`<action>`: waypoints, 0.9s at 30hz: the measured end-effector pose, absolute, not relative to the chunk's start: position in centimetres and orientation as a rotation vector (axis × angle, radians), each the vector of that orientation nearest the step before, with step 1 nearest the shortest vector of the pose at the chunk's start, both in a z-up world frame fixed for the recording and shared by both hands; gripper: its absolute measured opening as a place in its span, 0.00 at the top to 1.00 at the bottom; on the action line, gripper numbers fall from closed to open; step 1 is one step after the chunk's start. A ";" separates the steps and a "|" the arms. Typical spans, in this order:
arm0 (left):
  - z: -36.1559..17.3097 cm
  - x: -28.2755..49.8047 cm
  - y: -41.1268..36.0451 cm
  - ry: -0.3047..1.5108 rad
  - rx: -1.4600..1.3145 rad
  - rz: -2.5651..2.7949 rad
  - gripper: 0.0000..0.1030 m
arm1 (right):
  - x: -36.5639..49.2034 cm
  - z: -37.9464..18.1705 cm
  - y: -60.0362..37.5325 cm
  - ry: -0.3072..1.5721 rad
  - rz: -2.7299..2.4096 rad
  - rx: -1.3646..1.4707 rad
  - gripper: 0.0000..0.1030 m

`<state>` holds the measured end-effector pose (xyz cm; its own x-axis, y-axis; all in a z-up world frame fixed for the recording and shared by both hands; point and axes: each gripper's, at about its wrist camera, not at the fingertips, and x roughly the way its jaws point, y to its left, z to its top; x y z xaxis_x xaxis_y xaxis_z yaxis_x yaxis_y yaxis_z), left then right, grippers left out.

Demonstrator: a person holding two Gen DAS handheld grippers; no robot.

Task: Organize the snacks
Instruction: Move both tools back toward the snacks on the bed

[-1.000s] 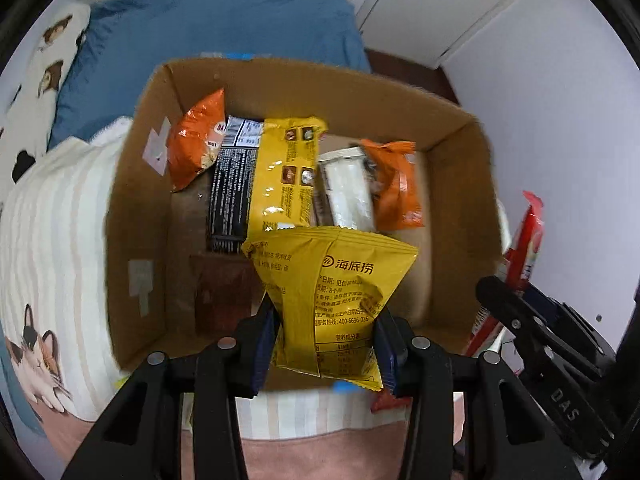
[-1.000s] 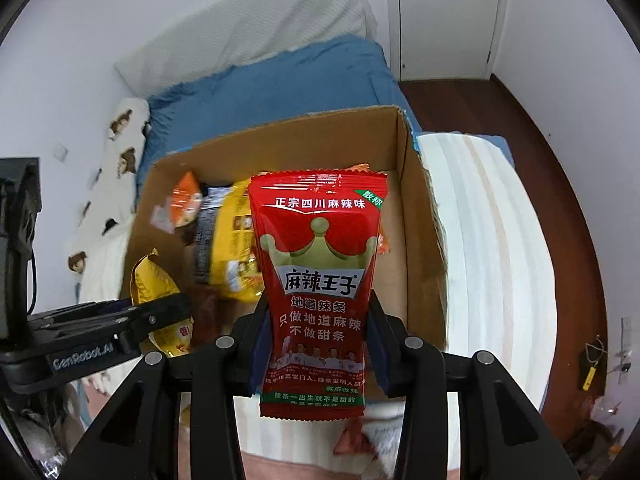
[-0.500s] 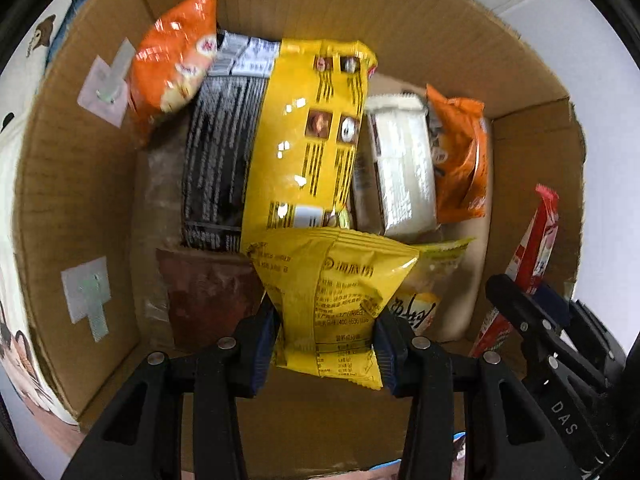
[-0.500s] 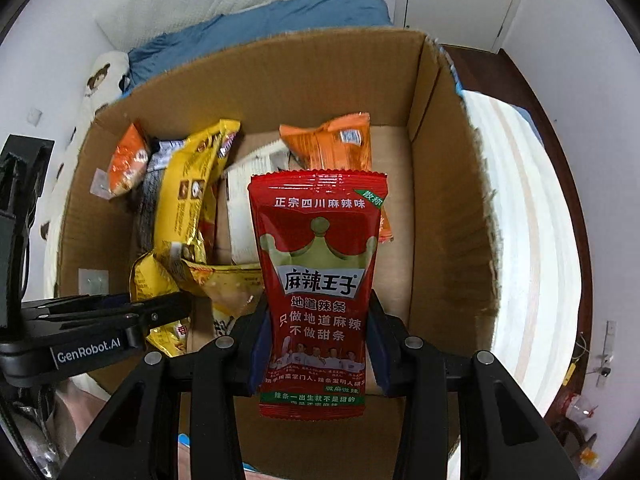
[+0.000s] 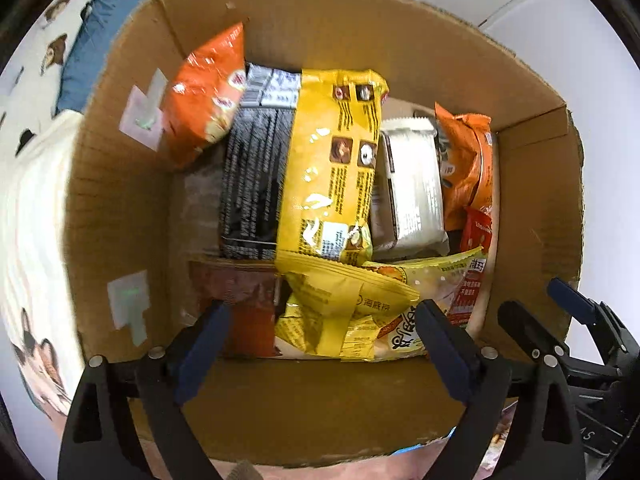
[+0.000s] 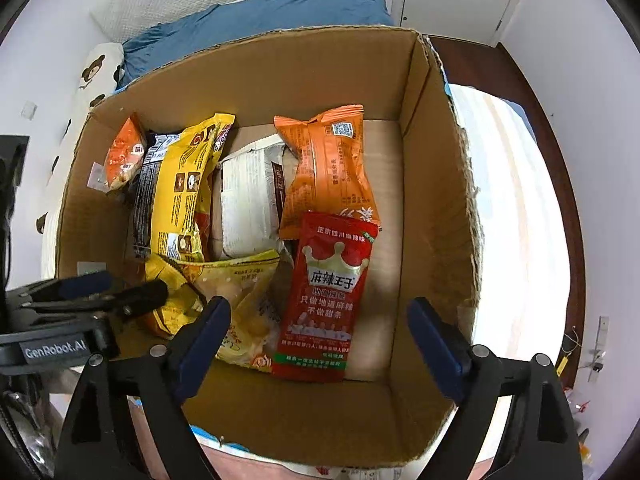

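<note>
A cardboard box [image 5: 120,200] [image 6: 436,208] holds several snack packs. My left gripper [image 5: 320,344] is open and empty above the box's near side; a small yellow pack [image 5: 340,304] lies free below it on other packs. My right gripper [image 6: 316,336] is open and empty; the red spicy-strip pack [image 6: 326,296] lies flat on the box floor in front of it, also seen in the left wrist view [image 5: 470,280]. A long yellow bag [image 5: 332,168] [image 6: 184,192], a black pack [image 5: 252,184], a white pack [image 6: 250,200] and orange packs [image 6: 328,168] [image 5: 204,92] fill the back.
The box sits on a striped blanket [image 6: 516,208] on a bed with a blue cover [image 6: 256,12]. The other gripper shows at each view's edge [image 5: 568,336] [image 6: 92,296]. The box floor is bare cardboard at the right [image 6: 388,176].
Both grippers opened and dropped their packs into the box: the small yellow pack from the left, the red pack from the right. Both grippers moved in over the box.
</note>
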<state>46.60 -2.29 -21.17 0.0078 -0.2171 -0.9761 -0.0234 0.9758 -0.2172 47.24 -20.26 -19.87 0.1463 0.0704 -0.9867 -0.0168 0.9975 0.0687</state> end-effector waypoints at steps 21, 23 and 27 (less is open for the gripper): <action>-9.8 37.3 1.0 1.187 -0.133 -0.147 0.08 | 38.1 -10.2 -19.6 1.192 0.139 0.158 0.07; -9.1 35.2 1.9 1.155 -0.140 -0.131 0.08 | 36.5 -10.4 -20.1 1.195 0.146 0.203 0.07; -10.2 31.5 3.9 1.145 -0.158 -0.082 0.08 | 32.6 -12.7 -22.6 1.223 0.112 0.308 0.07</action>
